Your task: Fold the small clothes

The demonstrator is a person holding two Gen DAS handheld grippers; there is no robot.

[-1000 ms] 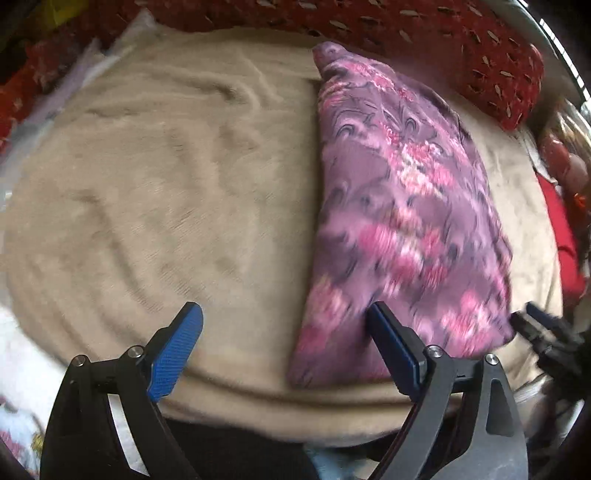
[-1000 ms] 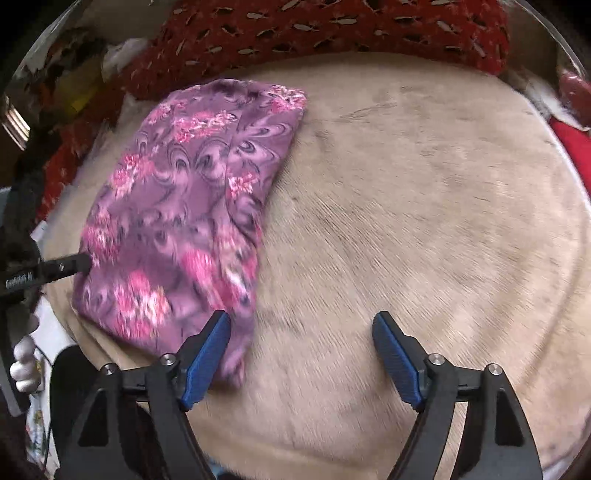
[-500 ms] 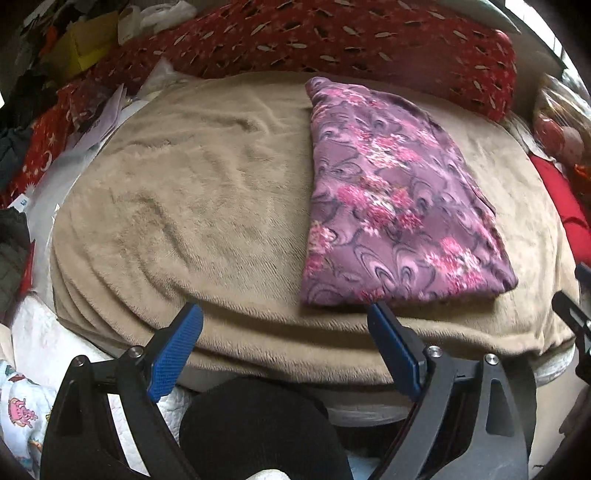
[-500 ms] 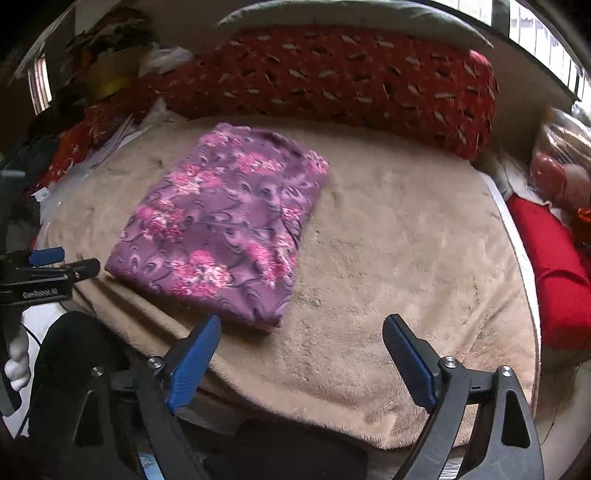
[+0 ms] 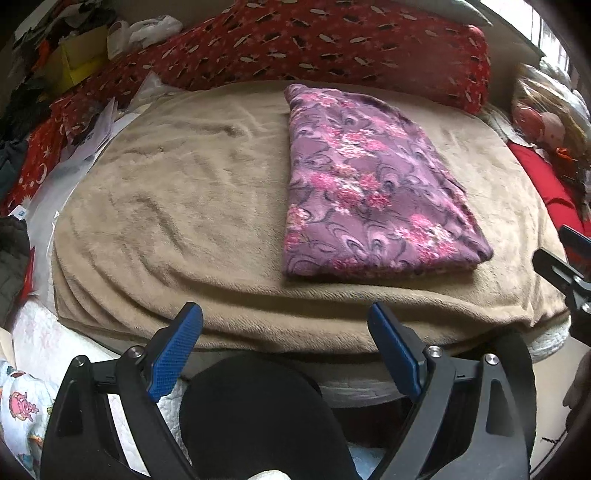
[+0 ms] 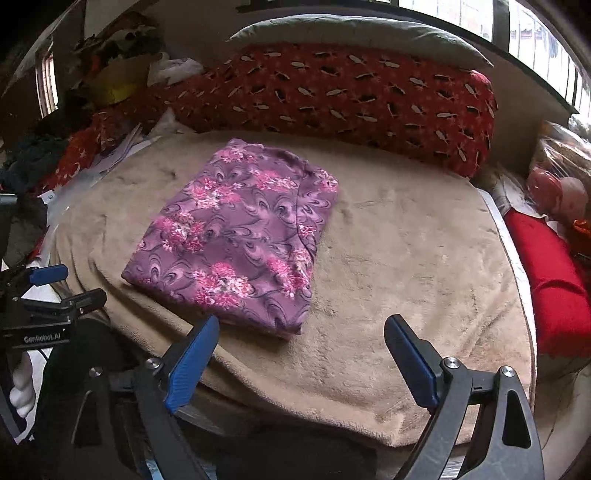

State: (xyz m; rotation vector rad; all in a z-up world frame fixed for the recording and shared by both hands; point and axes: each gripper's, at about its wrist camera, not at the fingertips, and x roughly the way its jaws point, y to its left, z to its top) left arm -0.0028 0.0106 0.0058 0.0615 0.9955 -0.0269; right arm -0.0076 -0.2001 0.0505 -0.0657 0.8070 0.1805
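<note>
Nearest to me, the left gripper (image 5: 284, 339) has its blue pads (image 5: 173, 354) spread wide with nothing between them. It hangs over the near edge of the bed, clear of the blanket (image 5: 177, 192). A dark rounded shape (image 5: 255, 413), probably the person's knee, sits under it.

The right gripper (image 6: 301, 354) is likewise wide open and empty. Its pads (image 6: 192, 365) stand apart above the blanket's near edge, just short of the cloth (image 6: 236, 236). In the right wrist view I see the left gripper at the left border, side-on, also off the blanket. In the left wrist view one finger of the right gripper shows at the right border.

The cloth is a purple floral garment, folded into a flat, roughly rectangular stack. It lies on the beige blanket, its near short edge close to the blanket's front edge and its length running away from me. No gripper touches it. In the left wrist view it lies right of centre; in the right wrist view, left of centre.

Beyond the cloth, a long red bolster (image 6: 351, 99) lies across the far side of the bed. A grey pillow (image 6: 354, 33) rests behind it. A red cloth (image 6: 550, 277) lies off the blanket's right side. Loose papers (image 5: 88, 136) sit off its left.
</note>
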